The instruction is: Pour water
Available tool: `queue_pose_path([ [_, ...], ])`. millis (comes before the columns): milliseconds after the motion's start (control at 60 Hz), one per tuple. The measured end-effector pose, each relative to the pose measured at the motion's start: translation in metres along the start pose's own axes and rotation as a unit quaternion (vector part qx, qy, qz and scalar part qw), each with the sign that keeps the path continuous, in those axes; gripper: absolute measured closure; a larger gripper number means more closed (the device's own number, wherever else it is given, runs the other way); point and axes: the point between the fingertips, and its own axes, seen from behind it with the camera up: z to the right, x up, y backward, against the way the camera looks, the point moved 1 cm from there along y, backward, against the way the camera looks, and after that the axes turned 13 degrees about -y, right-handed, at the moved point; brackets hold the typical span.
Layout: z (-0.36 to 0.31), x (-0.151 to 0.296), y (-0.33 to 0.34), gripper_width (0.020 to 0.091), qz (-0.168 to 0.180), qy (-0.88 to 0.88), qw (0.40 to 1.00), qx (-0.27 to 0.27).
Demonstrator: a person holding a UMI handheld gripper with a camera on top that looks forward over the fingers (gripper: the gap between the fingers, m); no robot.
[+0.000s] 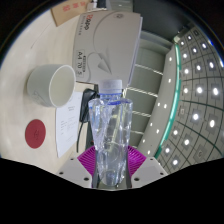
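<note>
The clear plastic bottle (pixel 110 135) stands upright between the fingers of the hand-held gripper (pixel 112 163), its ribbed body pressed on both sides by the purple pads (pixel 89 159), so the gripper is pinching the bottle low on its body. Its neck and cap end rise ahead of the fingers, and whether the cap is on or off I cannot tell. The white cup (pixel 50 84) sits on the tabletop (pixel 30 40) well to the left of the bottle and a little beyond it, open mouth up. The pour, as I judge it, has not begun, and the chief risk is aim: the bottle must travel left and tilt over a fairly small rim, and a tilt begun too early would send water onto the tabletop. The thin wall may buckle under the squeeze and push water out in a surge, or the bottle may slip in the pads as it tips. A white device (pixel 100 45) with printed labels lies just behind the bottle, with a dark cable (pixel 78 122) beside it, and a splash could reach both. A red disc (pixel 37 133) lies near the cup.
</note>
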Motion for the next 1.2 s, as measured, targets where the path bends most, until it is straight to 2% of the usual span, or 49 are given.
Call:
queue_pose_path([
  [133,0.021,-0.007,0.014,0.0713,-0.015,-0.176,0.984,0.013],
  [267,0.034,-0.006,0.028,0.0713,-0.002,-0.353,0.935,0.042],
  [350,0.028,0.002,0.034,0.0713,0.014,-0.460,0.884,0.081],
  [500,-0.007,0.002,0.040,0.0714,0.003,-0.610,0.777,0.159],
  [667,-0.058,0.002,0.038,0.0714,0.006,-0.686,0.692,0.224],
  [950,-0.132,-0.002,0.016,0.0710,-0.006,-0.720,0.644,0.258],
  [983,-0.130,-0.002,0.015,0.0711,0.008,-0.726,0.640,0.251],
  [1083,-0.130,-0.003,0.011,0.0712,0.017,-0.725,0.641,0.250],
  [1200,-0.130,-0.004,0.012,0.0665,0.029,-0.727,0.640,0.246],
])
